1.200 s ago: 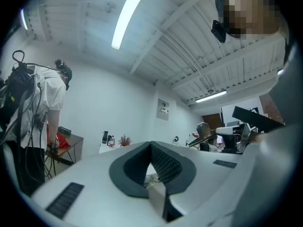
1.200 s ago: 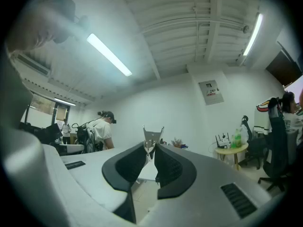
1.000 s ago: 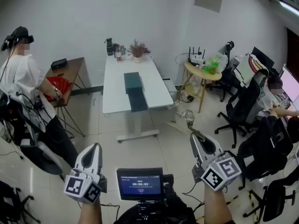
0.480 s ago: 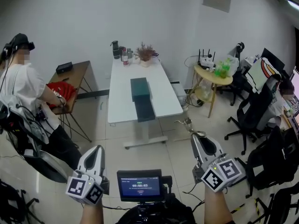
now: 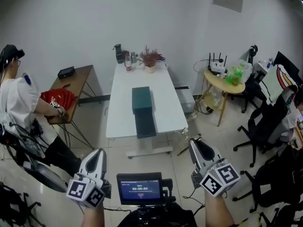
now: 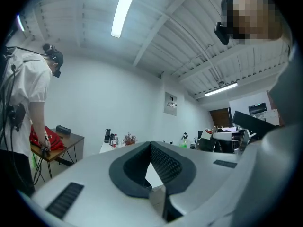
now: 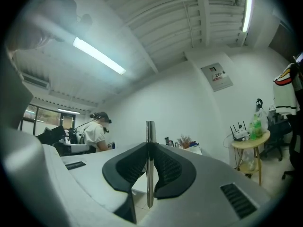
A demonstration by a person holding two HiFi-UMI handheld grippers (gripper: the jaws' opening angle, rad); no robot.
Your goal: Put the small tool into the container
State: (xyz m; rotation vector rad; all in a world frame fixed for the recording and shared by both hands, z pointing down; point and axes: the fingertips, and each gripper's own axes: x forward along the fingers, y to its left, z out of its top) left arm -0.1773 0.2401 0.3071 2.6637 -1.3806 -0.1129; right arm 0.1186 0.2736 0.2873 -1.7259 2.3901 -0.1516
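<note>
Silver small tool [image 7: 150, 164] sits pinched upright in R gripper [image 5: 193, 143], jaws closing on it. L gripper [image 5: 98, 151] is shut, empty. Dark-green container [image 5: 142, 100] lies on white table [image 5: 118, 112], well ahead. Best approach: keep grip firm, centre over container before release.

Slim upright metal tool [image 7: 150, 164]; dark-green container [image 5: 142, 100] well apart

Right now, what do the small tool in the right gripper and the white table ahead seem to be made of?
Small tool: probably polished metal; a thin silver rod with a bright glint along it.
Table: the top looks like smooth white laminate or painted board, with little shine; which one I cannot tell.
</note>
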